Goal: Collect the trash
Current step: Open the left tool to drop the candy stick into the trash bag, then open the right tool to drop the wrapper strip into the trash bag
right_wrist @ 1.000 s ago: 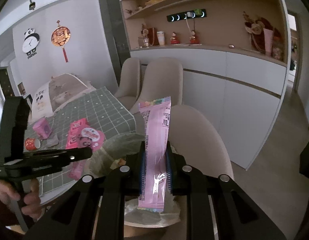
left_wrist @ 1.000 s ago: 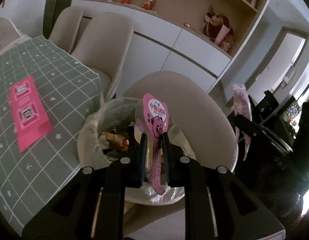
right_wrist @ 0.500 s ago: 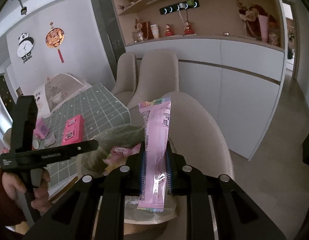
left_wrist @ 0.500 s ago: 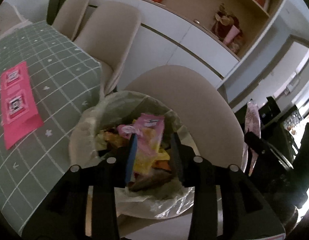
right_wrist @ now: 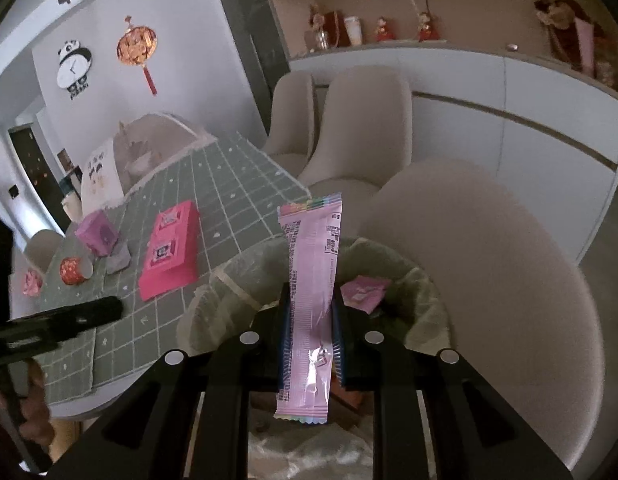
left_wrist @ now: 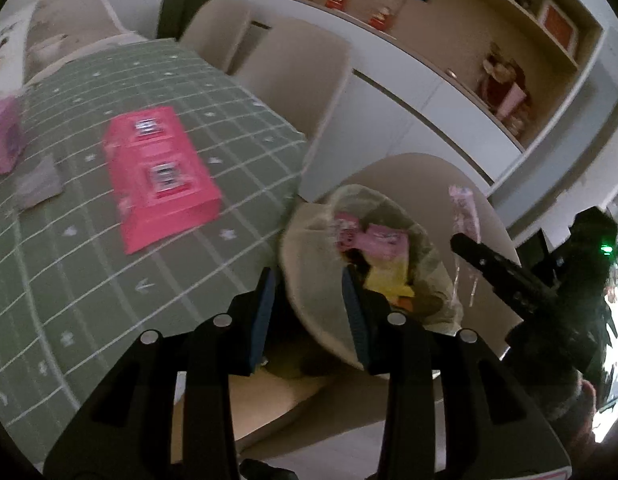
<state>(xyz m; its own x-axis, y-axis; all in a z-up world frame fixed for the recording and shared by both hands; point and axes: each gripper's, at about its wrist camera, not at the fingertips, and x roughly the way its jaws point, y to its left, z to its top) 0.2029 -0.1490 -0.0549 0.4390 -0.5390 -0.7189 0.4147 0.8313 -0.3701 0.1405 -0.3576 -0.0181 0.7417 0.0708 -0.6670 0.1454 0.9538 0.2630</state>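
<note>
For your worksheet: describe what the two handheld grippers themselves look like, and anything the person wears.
Both the left gripper and the right gripper are matte black, each with two flat fingers lined with ribbed blue pads, round silver screw heads and cut-out slots in the frame. A small green light glows on the right one. Any sleeve is too dark to tell.

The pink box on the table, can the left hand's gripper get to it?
Probably yes. The left gripper is empty with open jaws, and the pink box lies in the open on the tablecloth, with nothing between them.

Glossy plastic wrapper [right_wrist: 311, 308], matt cloth tablecloth [left_wrist: 109, 240], translucent bin liner [right_wrist: 229, 292]
</note>
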